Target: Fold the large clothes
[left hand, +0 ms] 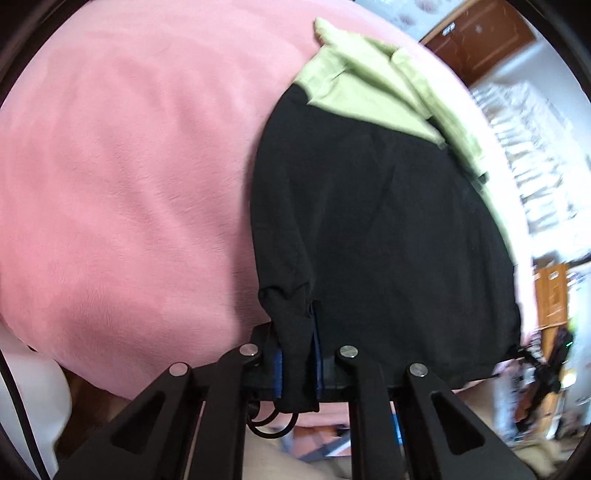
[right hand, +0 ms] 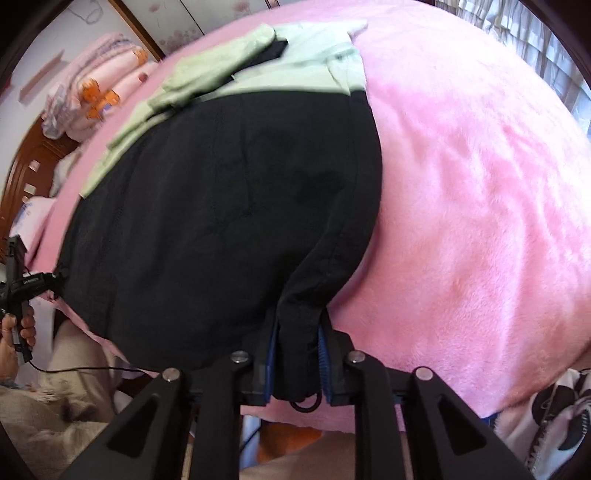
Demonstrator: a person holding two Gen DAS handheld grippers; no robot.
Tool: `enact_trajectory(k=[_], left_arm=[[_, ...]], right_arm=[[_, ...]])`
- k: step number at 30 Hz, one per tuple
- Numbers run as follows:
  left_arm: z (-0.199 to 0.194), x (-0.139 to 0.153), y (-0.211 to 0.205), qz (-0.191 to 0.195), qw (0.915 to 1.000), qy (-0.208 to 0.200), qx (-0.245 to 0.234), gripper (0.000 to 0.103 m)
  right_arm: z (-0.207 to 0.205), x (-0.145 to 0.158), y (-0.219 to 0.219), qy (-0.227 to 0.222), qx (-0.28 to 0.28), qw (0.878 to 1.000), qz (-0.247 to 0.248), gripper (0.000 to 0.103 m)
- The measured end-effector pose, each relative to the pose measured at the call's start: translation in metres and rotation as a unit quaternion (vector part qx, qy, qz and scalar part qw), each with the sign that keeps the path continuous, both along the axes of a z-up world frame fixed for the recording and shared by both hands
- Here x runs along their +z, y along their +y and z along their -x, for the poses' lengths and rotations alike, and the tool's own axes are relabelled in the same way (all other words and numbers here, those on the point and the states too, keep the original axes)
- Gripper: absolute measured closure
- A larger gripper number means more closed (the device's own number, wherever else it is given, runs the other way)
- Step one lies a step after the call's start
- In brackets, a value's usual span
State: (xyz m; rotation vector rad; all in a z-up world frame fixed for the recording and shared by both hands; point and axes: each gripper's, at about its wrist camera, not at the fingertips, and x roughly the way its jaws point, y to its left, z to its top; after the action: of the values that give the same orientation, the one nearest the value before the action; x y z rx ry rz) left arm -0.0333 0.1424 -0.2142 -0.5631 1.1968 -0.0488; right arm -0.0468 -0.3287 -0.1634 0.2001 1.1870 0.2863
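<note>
two grippers, each pinching a near corner of the black garment [left hand: 369, 206]; left gripper [left hand: 297, 354] has its blue pads pressed onto a bunched fold at the hem's left corner; right gripper [right hand: 297, 354] is clamped on the right corner; the cloth runs away from both claws, flat across the pink blanket [left hand: 129, 166], its far end overlapping a pale green garment [left hand: 362, 77].

Pretty clearly a bedroom at home: fuzzy pink blanket [right hand: 480, 221] covering a bed, carved wooden headboard [right hand: 26, 166] far left, folded pink bedding [right hand: 99, 81] stacked there, and probably frilly curtains [right hand: 517, 33] far right.
</note>
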Motion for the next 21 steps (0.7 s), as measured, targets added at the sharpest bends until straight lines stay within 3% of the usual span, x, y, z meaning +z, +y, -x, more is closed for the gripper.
enact_trajectory(k=[3, 7, 11, 17, 21], left_arm=[[-0.006, 0.027, -0.007, 0.044, 0.9984, -0.034, 0.01, 0.096], [-0.027, 0.063, -0.013, 0.103, 0.9899, -0.081, 0.054, 0.096], [-0.063, 0.094, -0.003, 0.131, 0.9804, -0.113, 0.094, 0.096], [-0.141, 0.139, 0.03, 0.122, 0.9708, -0.156, 0.136, 0.096], [-0.207, 0.147, 0.036, 0.1, 0.9763, -0.145, 0.126, 0.096]], right_arm=[[-0.003, 0.03, -0.006, -0.038, -0.014, 0.998, -0.041, 0.087], [-0.021, 0.065, -0.025, -0.078, -0.053, 0.99, -0.103, 0.088], [-0.052, 0.097, -0.033, -0.115, -0.073, 0.979, -0.15, 0.089], [-0.131, 0.143, -0.05, -0.164, -0.1, 0.965, -0.176, 0.103], [-0.201, 0.162, -0.069, -0.189, -0.138, 0.957, -0.171, 0.103]])
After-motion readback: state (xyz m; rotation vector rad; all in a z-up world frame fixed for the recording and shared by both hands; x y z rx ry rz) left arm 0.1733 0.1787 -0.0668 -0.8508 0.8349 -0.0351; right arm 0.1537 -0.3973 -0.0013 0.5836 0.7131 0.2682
